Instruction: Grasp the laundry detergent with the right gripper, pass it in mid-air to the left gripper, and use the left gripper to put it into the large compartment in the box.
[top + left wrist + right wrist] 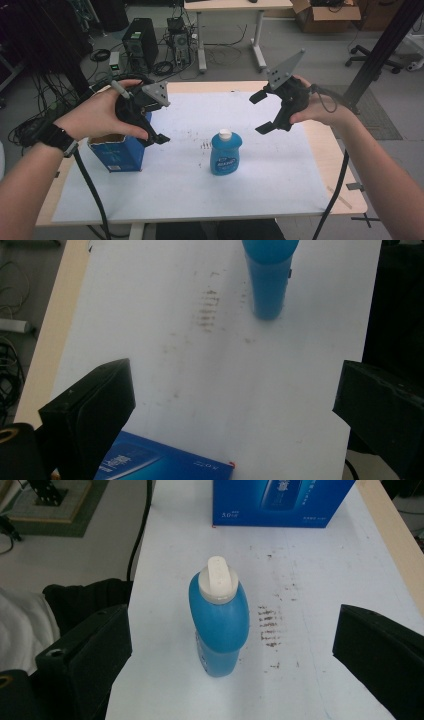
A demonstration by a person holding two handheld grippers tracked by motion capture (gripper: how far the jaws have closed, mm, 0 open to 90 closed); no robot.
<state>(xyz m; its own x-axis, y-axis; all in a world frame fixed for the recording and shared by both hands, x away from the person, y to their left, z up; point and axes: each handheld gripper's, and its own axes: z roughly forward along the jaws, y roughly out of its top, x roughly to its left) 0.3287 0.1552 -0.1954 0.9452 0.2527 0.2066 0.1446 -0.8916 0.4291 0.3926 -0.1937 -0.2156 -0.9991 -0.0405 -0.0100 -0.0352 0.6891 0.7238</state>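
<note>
Standing upright near the middle of the white table cover point(280, 175), the blue bottle point(226, 155) carries a white cap point(225, 134) and a label on its front. From the bottle, the blue carton point(119, 152) sits at about nine o'clock, well apart from it, near the left edge of the table point(330, 165); its top is open. A patch of dark smudges point(206, 145) marks the cover just beside the bottle, at roughly ten o'clock from it.

The left gripper point(156, 131) hovers over the carton's far right corner, held in the person's left hand point(102, 116), with its grey three-cornered plate on top. In the left gripper view its two black jaws stand wide apart with nothing between them; the carton's edge point(170, 462) lies below them at six o'clock and the bottle point(269, 277) shows at twelve o'clock, some way off.

The right gripper point(262, 111) hangs in the air at about one o'clock from the bottle, near it but not touching, held in the right hand point(320, 107). Its jaws are also spread wide and grip nothing. In the right gripper view the bottle point(220, 625) stands between the two jaws but farther off, clear of both, its cap point(218, 579) tipped toward the camera, with the carton point(282, 502) at twelve o'clock beyond it.

A watch point(56, 137) sits on the left wrist.
</note>
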